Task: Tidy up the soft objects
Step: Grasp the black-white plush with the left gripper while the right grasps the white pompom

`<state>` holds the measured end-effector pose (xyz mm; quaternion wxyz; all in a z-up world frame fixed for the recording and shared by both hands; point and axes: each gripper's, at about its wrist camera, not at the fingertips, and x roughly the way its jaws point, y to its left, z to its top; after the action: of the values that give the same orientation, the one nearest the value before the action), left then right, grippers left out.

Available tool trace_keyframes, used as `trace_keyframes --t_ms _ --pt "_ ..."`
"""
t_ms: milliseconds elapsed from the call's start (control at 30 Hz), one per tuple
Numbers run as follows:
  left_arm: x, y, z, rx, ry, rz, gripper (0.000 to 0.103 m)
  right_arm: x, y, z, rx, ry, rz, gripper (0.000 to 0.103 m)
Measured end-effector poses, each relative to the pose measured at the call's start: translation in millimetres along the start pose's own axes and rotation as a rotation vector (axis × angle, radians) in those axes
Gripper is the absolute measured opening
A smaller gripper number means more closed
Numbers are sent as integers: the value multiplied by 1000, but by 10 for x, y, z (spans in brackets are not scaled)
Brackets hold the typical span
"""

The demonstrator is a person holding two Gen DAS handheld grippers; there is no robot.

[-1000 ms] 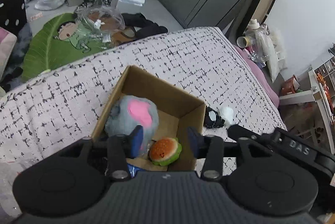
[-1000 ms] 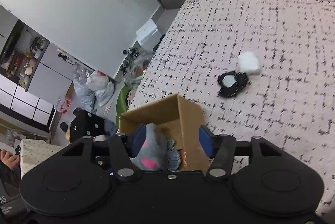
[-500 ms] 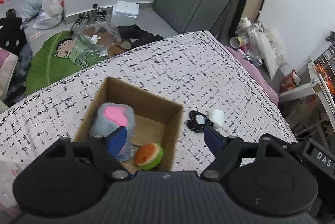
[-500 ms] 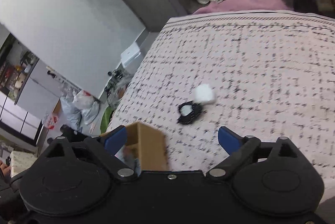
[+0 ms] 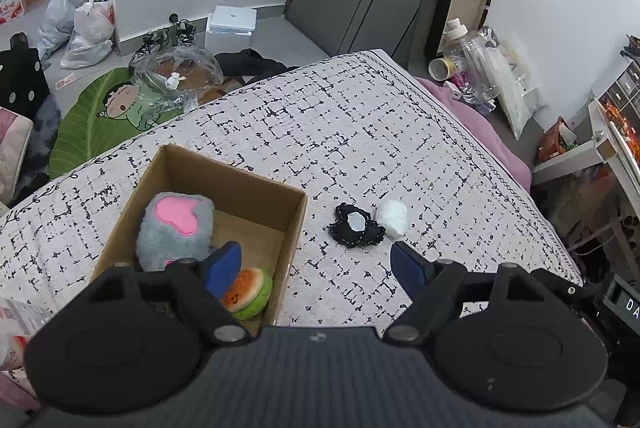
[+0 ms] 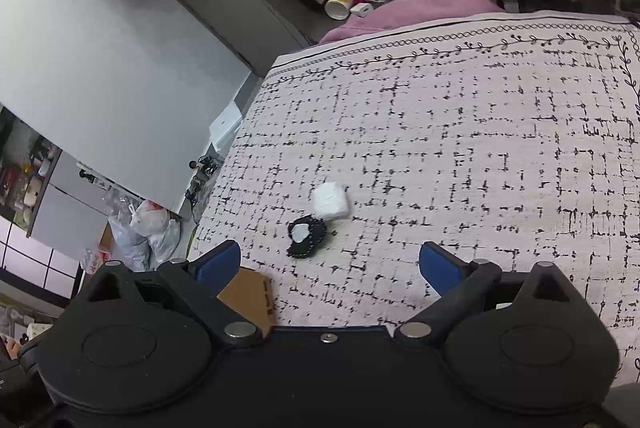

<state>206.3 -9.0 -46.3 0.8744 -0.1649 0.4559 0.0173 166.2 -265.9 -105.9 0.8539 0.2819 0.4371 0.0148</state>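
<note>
A cardboard box (image 5: pixel 295 212) sits on the patterned bedspread (image 5: pixel 360 132). Inside it lie a grey plush with a pink heart (image 5: pixel 176 228) and a burger plush (image 5: pixel 248 294). To the right of the box lie a black soft item with a pale centre (image 5: pixel 356 226) and a white soft lump (image 5: pixel 393 217), touching each other. My left gripper (image 5: pixel 316 264) is open and empty above the box's right wall. My right gripper (image 6: pixel 330 262) is open and empty, just short of the black item (image 6: pixel 306 237) and white lump (image 6: pixel 330 202). A box corner (image 6: pixel 250 298) shows by its left finger.
The bed edge drops to a floor with a green leaf mat (image 5: pixel 92 116), plastic bags (image 5: pixel 80 24), shoes and a white box (image 5: pixel 232 24). Bottles and a cup (image 5: pixel 468 68) stand beyond the bed's right side, next to a pink sheet (image 5: pixel 480 124).
Both grippers have opened wide and pulled back from the box. The grey plush now lies in the box. The right view has swung toward the black and white items.
</note>
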Motion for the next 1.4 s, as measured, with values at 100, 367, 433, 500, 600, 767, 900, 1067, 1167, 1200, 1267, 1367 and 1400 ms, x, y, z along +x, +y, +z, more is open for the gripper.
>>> trace_keyframes --t_ms 100,367,433,500,600,767,900,1067,1167,1200,1267,1367,1400 --pt "40 -68 -3 -2 -2 1 80 41 -96 31 18 -5 16 96" --pt "237 -330 1 38 23 4 80 254 -277 118 52 18 58 96" --pt "307 -376 11 47 28 7 80 338 -288 145 44 34 64 96" --pt "380 -419 20 49 38 10 80 399 -293 158 35 40 63 96" --pt "512 -475 31 55 52 16 80 519 -319 187 42 52 73 96" --pt "732 -582 66 75 66 20 76 708 -381 257 64 61 88 96" --pt "901 -689 90 110 74 19 68 862 -455 321 95 74 105 93" --pt "1155 -757 119 120 110 28 57 1084 -506 390 111 108 128 84" --pt "1299 -777 124 128 131 38 51 1217 -509 413 115 129 140 80" --pt "1346 -785 126 132 139 42 51 1259 -507 417 114 137 144 79" --pt "1428 -793 127 136 150 47 50 1347 -500 425 114 154 148 76" --pt "1570 -807 119 142 174 60 48 1454 -493 439 111 172 155 74" --pt "1620 -812 112 145 183 63 48 1487 -491 447 114 177 157 74"
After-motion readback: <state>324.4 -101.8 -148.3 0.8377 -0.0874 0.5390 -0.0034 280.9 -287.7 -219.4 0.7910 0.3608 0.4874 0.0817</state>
